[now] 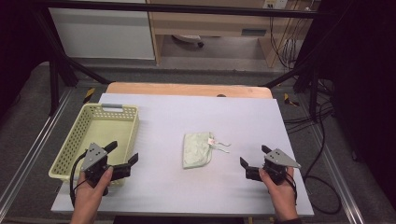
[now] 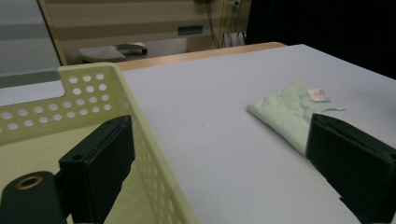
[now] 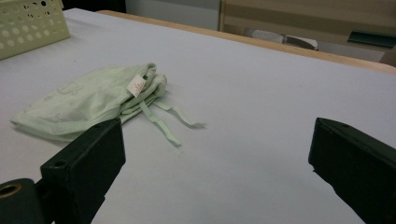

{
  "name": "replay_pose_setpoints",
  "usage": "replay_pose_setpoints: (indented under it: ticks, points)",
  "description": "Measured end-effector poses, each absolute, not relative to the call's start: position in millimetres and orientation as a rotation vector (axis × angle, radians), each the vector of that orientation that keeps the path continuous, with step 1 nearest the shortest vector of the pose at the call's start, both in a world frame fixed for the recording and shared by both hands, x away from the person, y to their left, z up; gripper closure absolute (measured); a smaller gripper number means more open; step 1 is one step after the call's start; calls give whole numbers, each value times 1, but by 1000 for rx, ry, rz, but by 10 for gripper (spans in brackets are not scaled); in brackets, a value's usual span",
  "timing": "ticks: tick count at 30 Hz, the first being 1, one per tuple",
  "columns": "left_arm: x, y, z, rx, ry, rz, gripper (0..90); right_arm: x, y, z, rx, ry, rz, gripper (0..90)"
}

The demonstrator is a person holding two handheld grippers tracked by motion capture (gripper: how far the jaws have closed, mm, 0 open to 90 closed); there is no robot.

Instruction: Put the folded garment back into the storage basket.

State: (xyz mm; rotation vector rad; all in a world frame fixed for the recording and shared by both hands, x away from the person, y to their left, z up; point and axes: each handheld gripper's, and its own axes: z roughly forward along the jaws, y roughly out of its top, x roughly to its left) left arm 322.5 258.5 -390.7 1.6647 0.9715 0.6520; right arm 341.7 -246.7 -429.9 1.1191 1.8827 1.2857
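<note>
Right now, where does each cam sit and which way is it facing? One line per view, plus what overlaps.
High view: above the person's side, looking forward and down on the table; both forearms, left gripper and right gripper enter from the bottom.
Left gripper view: low over the yellow basket, looking across its rim toward the folded green cloth; its own black jaws stand wide apart.
Right gripper view: low over the table, facing the cloth and basket corner; its own jaws stand wide apart.
Shared: all three show cloth and basket.
</note>
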Motion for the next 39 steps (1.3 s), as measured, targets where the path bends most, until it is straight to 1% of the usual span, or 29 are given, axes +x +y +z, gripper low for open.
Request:
replay_pose_setpoints:
  ticks: [5,10,11,12,13,15,16,24,29,39]
  points:
    - [315,247,-385,1651,923,641,78,343,-244,-431,1117,1915,1275,38]
    - [315,222,-384,1665,879,608,88,342,-241,-432,1113,1934,1266,33]
    - [318,209,-387,1694,866,602,95,342,-241,-432,1109,1938,1265,32]
    - [318,209,-387,1694,866,602,100,342,-241,-432,1109,1938,1265,32]
    - [323,197,-391,1728,861,575,102,343,-240,-433,1112,1946,1266,32]
    - [329,186,-395,1751,867,521,105,343,-239,-432,1105,1950,1269,32]
    - [329,186,-395,1751,867,521,106,343,-238,-432,1101,1954,1268,32]
    - [352,146,-416,1907,855,420,115,342,-232,-432,1075,1988,1263,29]
    - [360,125,-426,2000,831,407,116,343,-231,-432,1082,1994,1265,29]
    - [364,104,-438,2068,815,384,120,343,-231,-433,1093,2004,1262,27]
